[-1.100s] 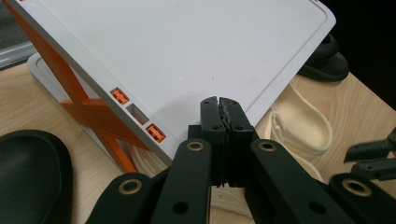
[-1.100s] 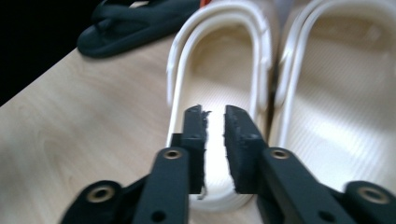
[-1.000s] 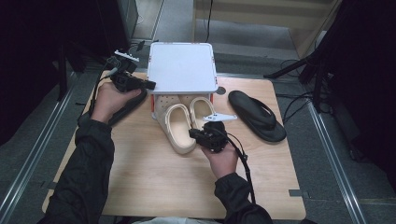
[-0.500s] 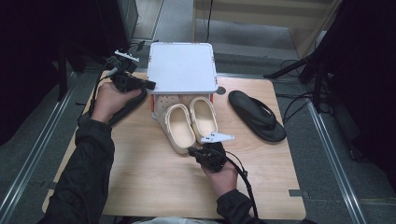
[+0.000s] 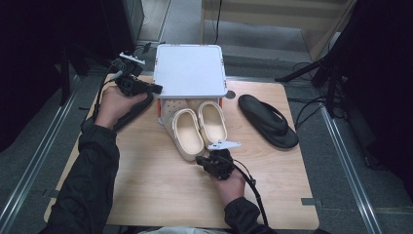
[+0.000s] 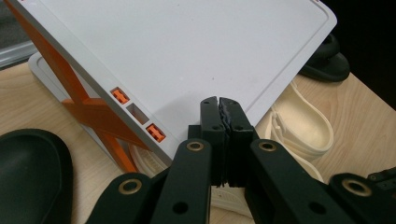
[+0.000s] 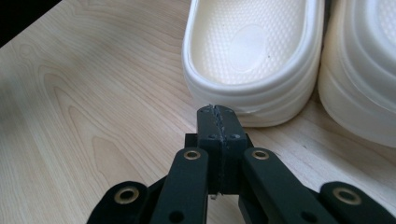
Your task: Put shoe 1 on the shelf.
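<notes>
Pale wood covers the counter (image 5: pixel 146 185). Two cream clogs (image 5: pixel 187 132) sit side by side under the white shelf (image 5: pixel 190 68). They look light, squashy, bendy. Right claw (image 7: pixel 218 114), pinched shut and empty, is just beside one heel rim, a good pinching spot.

Overall light: you work at a pale wooden table (image 5: pixel 160 195) lit evenly from above; the room around it falls into near black.
Brightest spot: the flat white plastic shelf top (image 5: pixel 191 68) looks slightly washed out, without hard glare.
Shadows: soft and short beneath the pair of cream foam clogs (image 5: pixel 197 127) and the black rubber flip-flop (image 5: pixel 268 119).
High view: mildly soft and grainy.
Left gripper view: your black gripper linkage (image 6: pixel 219 186) is blurred up close; the shelf top is sharp.
Right gripper view: wood grain crisp; the nearest linkage is soft.
</notes>
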`<state>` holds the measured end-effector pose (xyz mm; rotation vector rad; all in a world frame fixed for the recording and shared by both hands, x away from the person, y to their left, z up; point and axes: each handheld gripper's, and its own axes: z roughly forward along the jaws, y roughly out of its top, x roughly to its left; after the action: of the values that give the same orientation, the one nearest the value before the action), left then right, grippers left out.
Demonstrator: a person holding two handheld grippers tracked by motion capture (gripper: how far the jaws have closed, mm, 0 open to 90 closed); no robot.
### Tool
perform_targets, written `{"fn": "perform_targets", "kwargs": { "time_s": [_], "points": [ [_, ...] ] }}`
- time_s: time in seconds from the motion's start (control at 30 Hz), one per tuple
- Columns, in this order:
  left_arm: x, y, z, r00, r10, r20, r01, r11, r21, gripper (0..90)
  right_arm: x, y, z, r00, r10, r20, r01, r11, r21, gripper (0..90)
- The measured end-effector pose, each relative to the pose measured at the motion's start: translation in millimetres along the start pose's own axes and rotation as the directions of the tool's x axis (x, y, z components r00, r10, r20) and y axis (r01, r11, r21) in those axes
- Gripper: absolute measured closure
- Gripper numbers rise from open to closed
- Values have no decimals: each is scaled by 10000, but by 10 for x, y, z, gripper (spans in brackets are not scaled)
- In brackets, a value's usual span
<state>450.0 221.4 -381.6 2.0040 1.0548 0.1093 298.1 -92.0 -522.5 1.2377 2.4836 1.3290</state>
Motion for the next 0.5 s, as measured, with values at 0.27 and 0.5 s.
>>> {"fn": "perform_targets", "kwargs": {
  "time_s": [0.27, 0.5],
  "points": [
    [-4, 0, 1, 10000, 40, -25, -40, 10000, 1, 900, 1, 47, 58, 10000, 42, 50, -42, 10000, 5, 900],
    [-1, 0, 1, 10000, 42, -8, -42, 10000, 7, 900, 25, 85, 92, 9999, 120, -10, -120, 9999, 25, 900]
  ]
}}
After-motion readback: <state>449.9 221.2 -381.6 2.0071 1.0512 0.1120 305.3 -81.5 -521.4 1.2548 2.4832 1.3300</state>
